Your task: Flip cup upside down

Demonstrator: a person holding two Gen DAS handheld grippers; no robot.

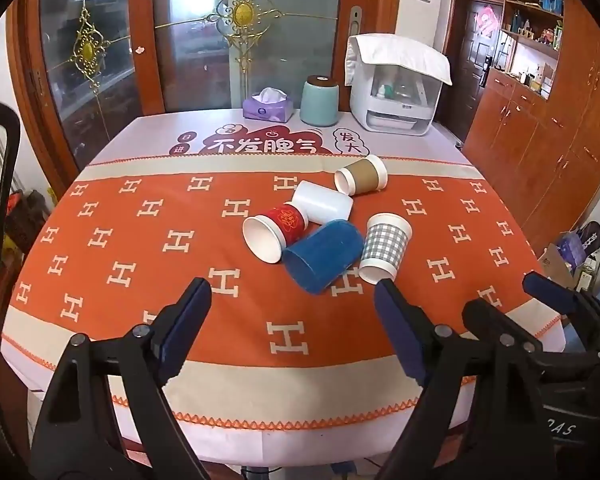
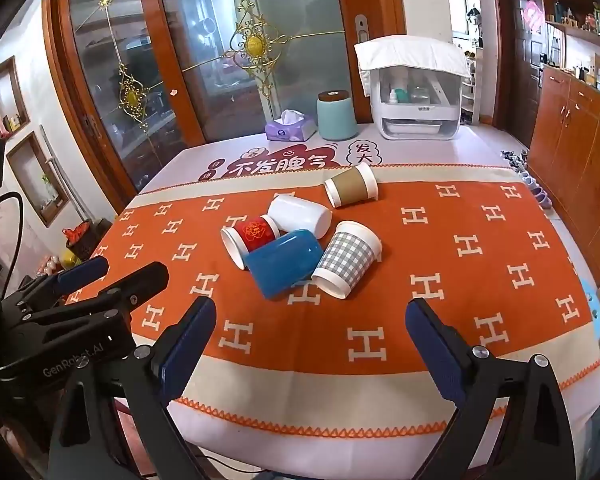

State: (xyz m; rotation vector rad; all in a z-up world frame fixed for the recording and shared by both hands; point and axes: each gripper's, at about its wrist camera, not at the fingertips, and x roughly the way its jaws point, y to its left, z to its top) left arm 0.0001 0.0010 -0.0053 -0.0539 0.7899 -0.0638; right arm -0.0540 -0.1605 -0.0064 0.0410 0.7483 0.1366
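Observation:
Several cups lie on their sides in a cluster on the orange cloth: a blue cup (image 1: pixel 323 255) (image 2: pixel 283 262), a grey checked paper cup (image 1: pixel 384 247) (image 2: pixel 347 258), a red paper cup (image 1: pixel 274 232) (image 2: pixel 249 238), a white cup (image 1: pixel 323 202) (image 2: pixel 300 215) and a brown paper cup (image 1: pixel 361 175) (image 2: pixel 351 185). My left gripper (image 1: pixel 292 294) is open and empty, near the table's front edge, short of the blue cup. My right gripper (image 2: pixel 311 314) is open and empty, also short of the cluster. The right gripper also shows in the left wrist view (image 1: pixel 504 300), and the left gripper in the right wrist view (image 2: pixel 112 274).
The table (image 1: pixel 260 384) carries an orange cloth with white H marks. At its far edge stand a purple tissue box (image 1: pixel 267 107), a teal canister (image 1: pixel 320 101) and a white appliance (image 1: pixel 396 92) under a cloth. Glass doors stand behind; wooden cabinets (image 1: pixel 540 152) stand at right.

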